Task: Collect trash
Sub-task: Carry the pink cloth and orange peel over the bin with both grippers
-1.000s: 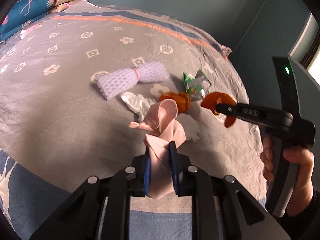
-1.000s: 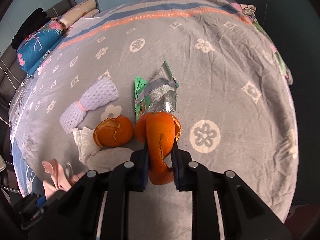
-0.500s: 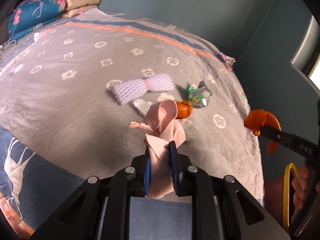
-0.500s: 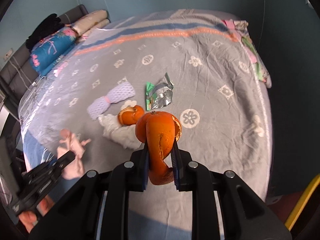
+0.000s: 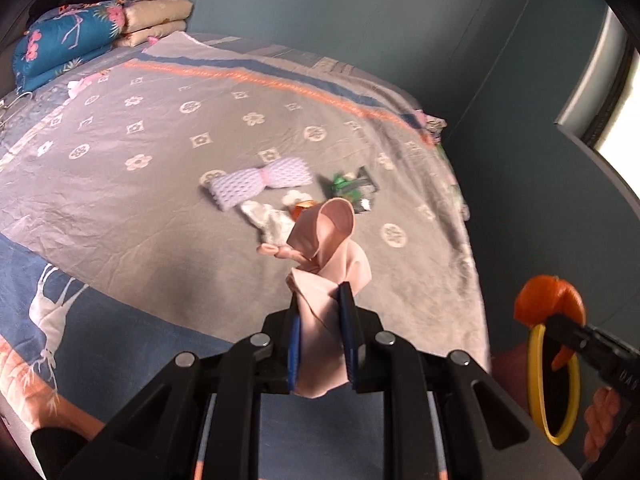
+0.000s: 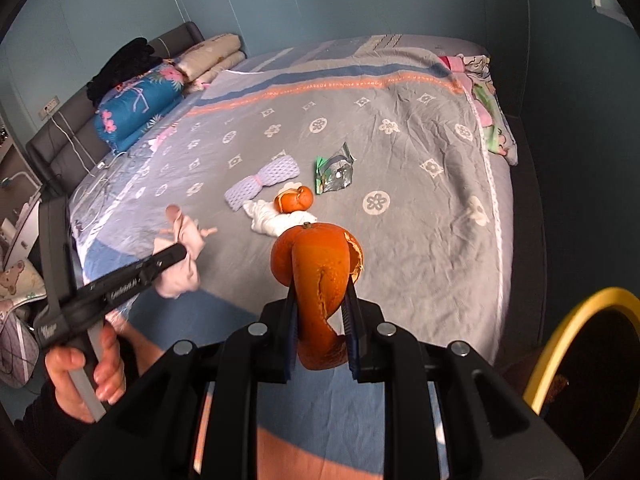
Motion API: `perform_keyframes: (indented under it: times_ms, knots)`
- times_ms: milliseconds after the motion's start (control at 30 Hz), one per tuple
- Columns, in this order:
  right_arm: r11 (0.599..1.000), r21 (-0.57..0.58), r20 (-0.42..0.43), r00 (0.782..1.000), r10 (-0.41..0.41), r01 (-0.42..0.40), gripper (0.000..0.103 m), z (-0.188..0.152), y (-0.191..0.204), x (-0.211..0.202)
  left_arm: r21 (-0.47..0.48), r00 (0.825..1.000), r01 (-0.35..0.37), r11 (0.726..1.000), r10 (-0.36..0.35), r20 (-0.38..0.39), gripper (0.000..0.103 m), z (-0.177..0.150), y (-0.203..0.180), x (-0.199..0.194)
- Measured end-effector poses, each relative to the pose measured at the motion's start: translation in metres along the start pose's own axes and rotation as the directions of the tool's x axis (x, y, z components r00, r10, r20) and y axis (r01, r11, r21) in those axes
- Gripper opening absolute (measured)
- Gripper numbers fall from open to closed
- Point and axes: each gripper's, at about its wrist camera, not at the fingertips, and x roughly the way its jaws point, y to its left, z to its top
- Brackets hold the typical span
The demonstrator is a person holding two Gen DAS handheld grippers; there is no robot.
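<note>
A curled orange peel (image 6: 318, 292) is clamped in the right claw (image 6: 320, 332) beside the yellow-rimmed bin (image 6: 568, 324); a limp pink rubber glove (image 5: 328, 280) is pinched in the left claw (image 5: 322, 344) above the grey patterned bed (image 5: 140, 184). A loosened pinch could drop either short of the bin.

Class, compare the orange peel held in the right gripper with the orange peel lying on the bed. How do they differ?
The held peel is clamped between the right gripper fingers, lifted clear of the bed; the bed peel lies beside a white tissue. The held peel hangs as a long curled strip; the bed peel sits rounded, cup-like. Both are orange fruit skin.
</note>
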Motion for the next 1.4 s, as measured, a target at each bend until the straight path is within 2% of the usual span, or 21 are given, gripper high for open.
perform_keyframes:
  times_ms: [233,600,900,1400]
  knots:
    - [1.000,0.012,0.067,0.998,0.005,-0.006,0.019,-0.024,-0.012,-0.054,0.061,0.998,0.057,0.997,-0.059,0.026,0.016,-0.008,-0.040,-0.029]
    - [0.997,0.063,0.153,0.987,-0.052,0.043,0.019,-0.045,-0.050,-0.115,0.185,0.986,0.149,0.971,-0.160,0.046,0.016,-0.019,-0.107,-0.060]
    - [0.989,0.108,0.203,0.971,-0.123,0.102,0.020,-0.054,-0.082,-0.148,0.294,0.975,0.194,0.936,-0.217,0.045,0.017,-0.033,-0.158,-0.073]
    - [0.956,0.240,0.273,0.934,-0.232,0.168,0.020,-0.076,-0.145,-0.195,0.431,0.954,0.273,0.860,-0.301,-0.004,0.017,-0.052,-0.246,-0.062]
